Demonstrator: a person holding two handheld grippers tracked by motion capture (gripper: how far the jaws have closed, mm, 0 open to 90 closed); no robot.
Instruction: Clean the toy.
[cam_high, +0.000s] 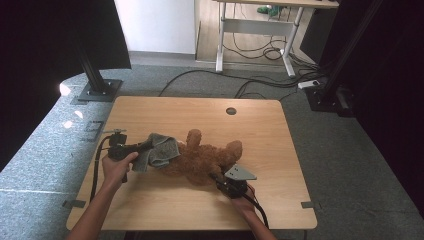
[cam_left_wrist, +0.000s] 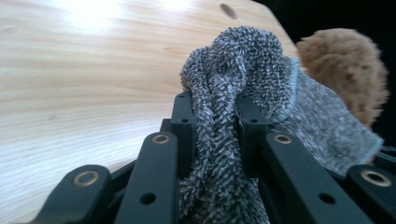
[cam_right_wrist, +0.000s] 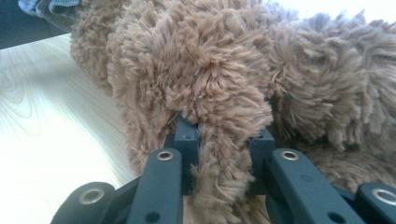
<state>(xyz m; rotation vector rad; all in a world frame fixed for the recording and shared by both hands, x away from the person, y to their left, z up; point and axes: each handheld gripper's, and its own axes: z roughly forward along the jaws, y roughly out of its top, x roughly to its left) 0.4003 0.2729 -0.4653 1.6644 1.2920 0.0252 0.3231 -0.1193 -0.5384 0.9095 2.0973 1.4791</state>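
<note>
Nearest the high camera, the rectangular pale wood table (cam_high: 150, 200) with rounded corners. At its centre lies a shaggy brown teddy bear (cam_high: 205, 157); the right gripper (cam_high: 220, 179), at the bear's five o'clock, pinches a fluffy limb between black jaws. At the bear's nine o'clock, a nubbly grey cloth (cam_high: 161, 149) — draped against the bear — is clamped in the left gripper (cam_high: 148, 146).

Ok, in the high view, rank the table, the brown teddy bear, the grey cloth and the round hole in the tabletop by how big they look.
1. table
2. brown teddy bear
3. grey cloth, partly bunched, so its full size is unsure
4. round hole
</note>
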